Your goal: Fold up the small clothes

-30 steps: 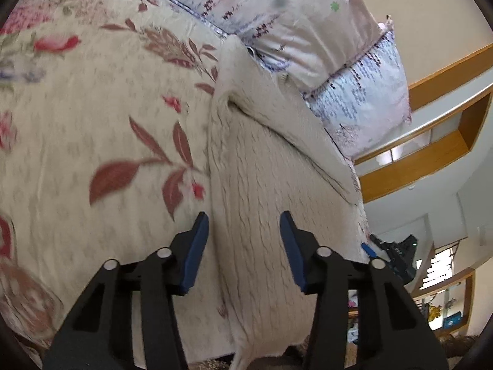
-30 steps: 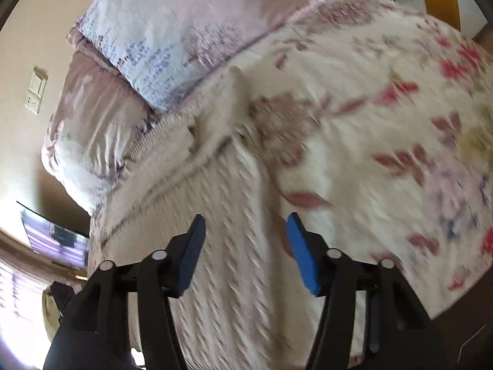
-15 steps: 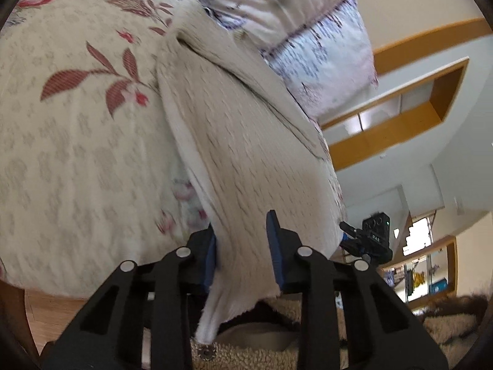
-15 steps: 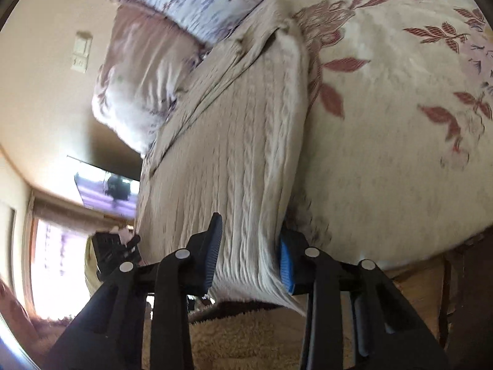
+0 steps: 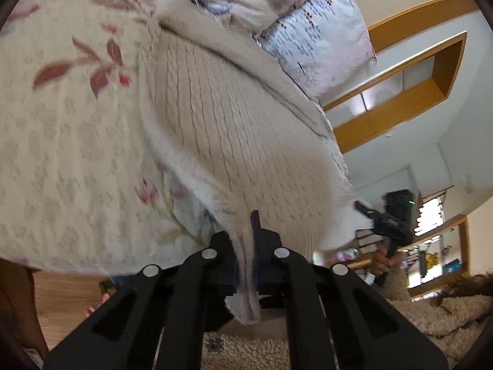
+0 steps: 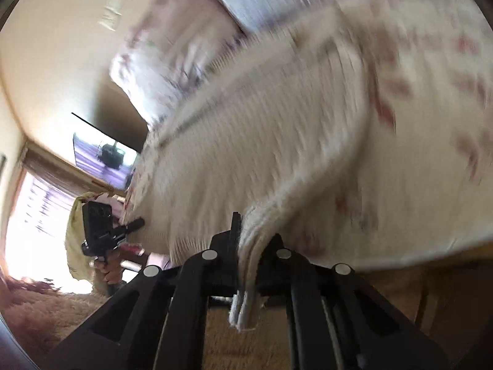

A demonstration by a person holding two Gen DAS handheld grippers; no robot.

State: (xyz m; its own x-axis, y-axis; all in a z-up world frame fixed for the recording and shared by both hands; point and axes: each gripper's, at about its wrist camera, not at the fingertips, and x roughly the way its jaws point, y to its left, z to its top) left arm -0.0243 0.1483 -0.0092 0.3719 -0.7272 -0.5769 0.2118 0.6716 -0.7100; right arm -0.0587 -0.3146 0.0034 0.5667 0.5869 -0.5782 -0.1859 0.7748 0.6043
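Lying lengthwise on the flowered bed, the cream cable-knit sweater is gripped at its near hem, which hangs over the bed's edge. The left tongs are closed narrow on one hem corner, with a tab of ribbing poking out below the pads; the right tongs are likewise clamped on the opposite corner, where several layers of ribbed edge are seen bunched between them. The step in hand is judged to be lifting the hem toward the collar for a fold. Slipping is the main risk: only the hem's rim is pinched, and the knit is thick and stretchy, so a quick pull could drag it out of one grip and leave the fold skewed. Uneven travel of the two sides could also twist the panel, and the right view is heavily blurred, which suggests fast motion. The sweater's far end lies against the pillows, so a fold carried too far could be crowded by them; whether the sleeve tucked along the far side is flat cannot be told. A fleecy garment is seen below the tongs, probably worn by the person, and wooden shelving stands well apart beyond the bed. Nothing else is seen in the path.
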